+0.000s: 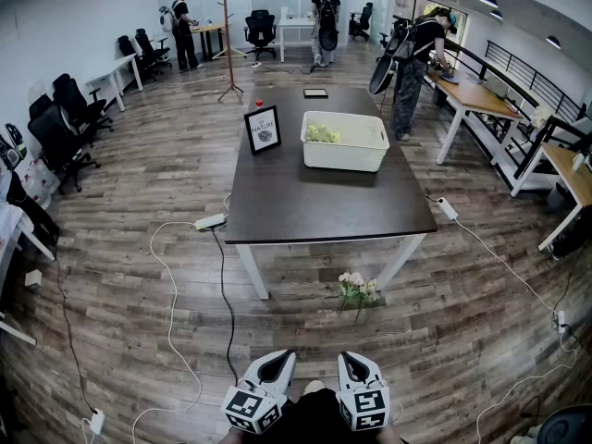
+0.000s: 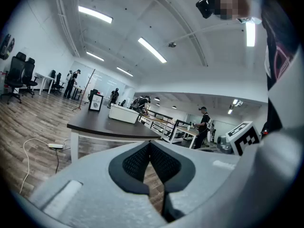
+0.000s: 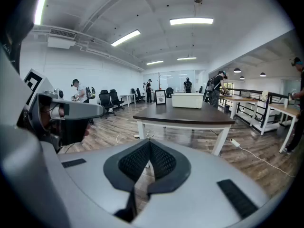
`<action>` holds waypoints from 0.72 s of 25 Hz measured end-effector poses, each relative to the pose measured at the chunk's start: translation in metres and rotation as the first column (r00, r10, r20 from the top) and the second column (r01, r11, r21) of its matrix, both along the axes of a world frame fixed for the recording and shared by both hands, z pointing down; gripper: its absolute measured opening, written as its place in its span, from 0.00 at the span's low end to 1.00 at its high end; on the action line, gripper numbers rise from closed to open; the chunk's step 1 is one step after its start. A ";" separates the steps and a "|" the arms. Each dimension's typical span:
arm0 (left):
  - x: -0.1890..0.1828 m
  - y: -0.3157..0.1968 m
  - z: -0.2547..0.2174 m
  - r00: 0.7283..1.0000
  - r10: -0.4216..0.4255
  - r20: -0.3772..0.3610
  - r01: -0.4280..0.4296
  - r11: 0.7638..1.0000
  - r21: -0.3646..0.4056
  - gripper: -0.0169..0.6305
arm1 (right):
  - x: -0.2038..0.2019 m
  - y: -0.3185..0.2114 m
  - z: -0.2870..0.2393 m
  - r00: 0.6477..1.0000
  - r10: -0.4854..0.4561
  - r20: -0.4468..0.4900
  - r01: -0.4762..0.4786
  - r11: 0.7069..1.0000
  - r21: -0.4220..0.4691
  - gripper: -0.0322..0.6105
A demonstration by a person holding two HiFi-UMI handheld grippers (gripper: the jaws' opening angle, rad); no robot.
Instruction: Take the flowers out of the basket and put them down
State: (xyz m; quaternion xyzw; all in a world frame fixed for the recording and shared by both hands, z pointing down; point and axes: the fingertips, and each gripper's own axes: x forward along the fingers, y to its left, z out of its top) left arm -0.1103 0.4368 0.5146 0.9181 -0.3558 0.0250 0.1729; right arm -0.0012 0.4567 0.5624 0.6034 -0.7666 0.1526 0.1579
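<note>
On the dark table (image 1: pixel 305 206) stands a white basket (image 1: pixel 345 144) with pale green flowers (image 1: pixel 322 133) in its left end. Another bunch of flowers (image 1: pixel 359 289) lies on the floor by the table's near right leg. Both grippers are held low at the bottom of the head view, well short of the table. My left gripper (image 1: pixel 280 356) is shut and holds nothing. My right gripper (image 1: pixel 351 358) is also shut and holds nothing. In the left gripper view the jaws meet at the tip (image 2: pixel 150 143), and in the right gripper view likewise (image 3: pixel 149 141); the basket (image 3: pixel 187 100) shows far ahead.
A framed picture (image 1: pixel 263 129) and a flat black item (image 1: pixel 315 92) are also on the table. A power strip (image 1: pixel 210 221) and cables lie on the floor to the left. Desks stand at the right, chairs at the left, a coat stand (image 1: pixel 228 40) and several people at the back.
</note>
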 end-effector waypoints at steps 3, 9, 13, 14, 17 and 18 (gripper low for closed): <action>0.007 0.008 0.001 1.000 0.026 0.007 -0.026 1.000 0.009 0.04 | 0.007 0.005 0.001 1.000 0.020 0.010 -0.020 1.000 0.004 0.06; 0.006 0.019 0.008 1.000 0.029 0.010 -0.029 1.000 0.003 0.04 | 0.012 0.011 -0.002 1.000 0.026 0.006 -0.026 1.000 0.011 0.06; 0.001 0.019 0.012 1.000 0.002 0.008 -0.002 1.000 0.004 0.04 | 0.002 0.017 0.007 1.000 -0.001 0.004 0.001 1.000 -0.001 0.06; 0.001 0.018 0.012 1.000 -0.003 0.007 0.003 1.000 0.005 0.04 | 0.000 0.017 0.008 1.000 -0.010 0.006 0.010 1.000 -0.001 0.06; 0.005 0.016 0.012 1.000 -0.011 0.004 0.011 1.000 0.010 0.04 | 0.001 0.014 0.005 1.000 -0.021 0.014 0.020 1.000 0.013 0.06; 0.007 0.016 0.012 1.000 -0.011 0.004 0.011 1.000 0.012 0.04 | 0.004 0.013 0.004 1.000 -0.020 0.013 0.019 1.000 0.018 0.06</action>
